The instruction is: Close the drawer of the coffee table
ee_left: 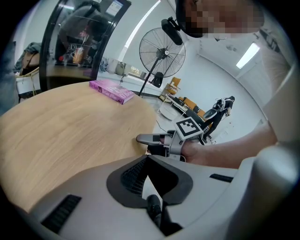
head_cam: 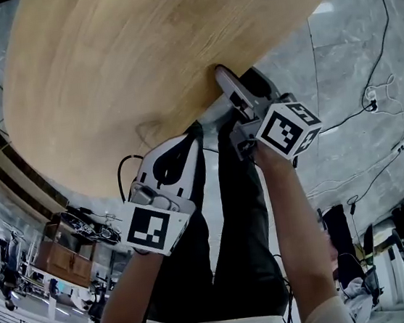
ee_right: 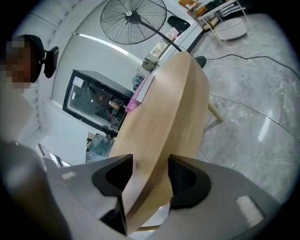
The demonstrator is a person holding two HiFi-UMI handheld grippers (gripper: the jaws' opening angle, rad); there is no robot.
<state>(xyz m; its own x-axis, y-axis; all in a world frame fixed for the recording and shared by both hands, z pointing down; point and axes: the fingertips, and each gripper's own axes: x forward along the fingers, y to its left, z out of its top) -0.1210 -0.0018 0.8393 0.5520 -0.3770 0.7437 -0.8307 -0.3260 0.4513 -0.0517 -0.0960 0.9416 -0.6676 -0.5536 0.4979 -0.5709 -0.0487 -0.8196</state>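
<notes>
Right gripper view is showing your right gripper (ee_right: 147, 176) sitting astride the near rim of the coffee table (ee_right: 164, 108). Its two dark pads are standing wide with the pale wooden top between them and, as far as that view is telling, lying against both faces of the slab. Head view is agreeing: one jaw is resting on top of the wood and the other is tucking under it. Your left gripper (ee_left: 148, 160) is hanging just short of the same rim, beside the right one, its fingertips resting together with nothing between them. The drawer is not showing in any view; I am judging that it is sitting under the top on your side, hidden by the slab. Expect a stiff wooden box on runners: rigid, not fragile, light enough to slide, but likely to bind if you are pushing at one corner. The finish is looking smooth, so pinching is promising little. You are better off pressing the closed left tips flat against the middle of the drawer front while the right grip is steadying the table, which may skate on the polished stone floor (head_cam: 349, 51).
</notes>
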